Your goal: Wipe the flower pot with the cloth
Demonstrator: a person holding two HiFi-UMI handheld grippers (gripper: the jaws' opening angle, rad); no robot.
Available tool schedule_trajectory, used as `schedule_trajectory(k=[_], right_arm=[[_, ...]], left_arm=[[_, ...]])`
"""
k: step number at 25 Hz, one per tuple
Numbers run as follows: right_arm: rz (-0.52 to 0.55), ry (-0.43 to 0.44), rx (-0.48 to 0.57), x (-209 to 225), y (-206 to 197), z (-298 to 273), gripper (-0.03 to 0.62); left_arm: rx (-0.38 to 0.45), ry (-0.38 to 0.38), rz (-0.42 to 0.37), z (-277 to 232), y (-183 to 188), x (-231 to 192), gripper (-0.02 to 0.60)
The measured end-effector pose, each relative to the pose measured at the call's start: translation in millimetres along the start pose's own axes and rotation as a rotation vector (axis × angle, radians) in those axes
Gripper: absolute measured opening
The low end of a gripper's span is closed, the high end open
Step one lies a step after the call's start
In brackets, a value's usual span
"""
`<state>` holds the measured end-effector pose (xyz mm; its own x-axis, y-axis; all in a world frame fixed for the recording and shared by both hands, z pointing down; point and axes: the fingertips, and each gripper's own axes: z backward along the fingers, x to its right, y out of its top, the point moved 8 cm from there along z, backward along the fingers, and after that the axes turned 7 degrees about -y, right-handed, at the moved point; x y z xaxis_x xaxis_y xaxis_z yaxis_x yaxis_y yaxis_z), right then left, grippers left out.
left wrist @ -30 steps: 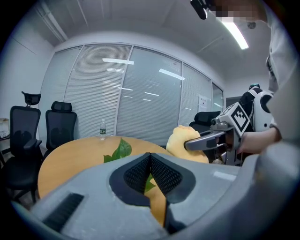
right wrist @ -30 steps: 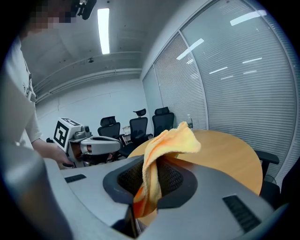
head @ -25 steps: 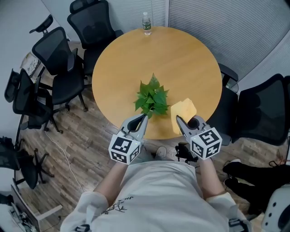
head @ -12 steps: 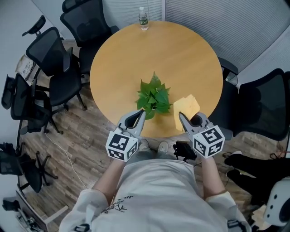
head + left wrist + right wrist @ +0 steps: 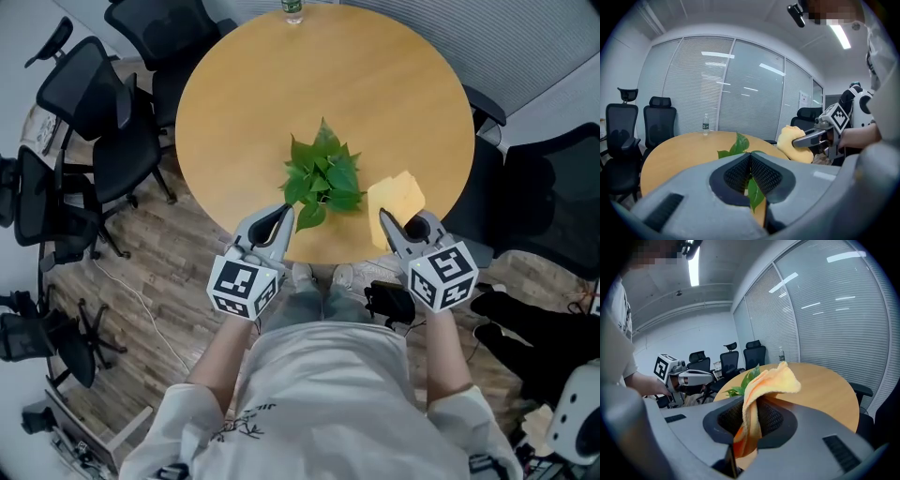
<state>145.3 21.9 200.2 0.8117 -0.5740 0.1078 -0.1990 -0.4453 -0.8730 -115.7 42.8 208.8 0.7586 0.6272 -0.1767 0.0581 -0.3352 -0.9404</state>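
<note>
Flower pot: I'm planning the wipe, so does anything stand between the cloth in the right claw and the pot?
Only the plant's own leaves, which spread over the pot and hide it from above. Between the cloth, pinched in the right claw, and the plant lies just bare table.

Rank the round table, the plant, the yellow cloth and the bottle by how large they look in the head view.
1. round table
2. plant
3. yellow cloth
4. bottle, smallest, although the top edge cuts it off
</note>
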Motion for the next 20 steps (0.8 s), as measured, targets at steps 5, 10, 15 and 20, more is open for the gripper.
schedule_trajectory(k=[5,10,15,20], right_arm=[[-0.009,-0.019,-0.027,10.2,-11.4,-12.6,0.057],[-0.012,-0.024,-0.057,21.5,-29.5,-30.5,0.057],[-0.008,-0.022,-0.08,27.9,-43.6,-47.8,0.057],[0.01,-0.025,-0.104,34.1,-54.9,-62.1,0.057]], left_arm=[[0.005,0.034,0.018,-0.9,-11.8,-21.4,0.011],[-0.024,0.072,0.039,-5.1,-35.9,-46.4,0.011],[-0.059,0.071,0.053,-12.9,-61.4,-61.8,0.011],[-0.09,0.054,0.05,-21.6,-85.8,-72.8,0.011]])
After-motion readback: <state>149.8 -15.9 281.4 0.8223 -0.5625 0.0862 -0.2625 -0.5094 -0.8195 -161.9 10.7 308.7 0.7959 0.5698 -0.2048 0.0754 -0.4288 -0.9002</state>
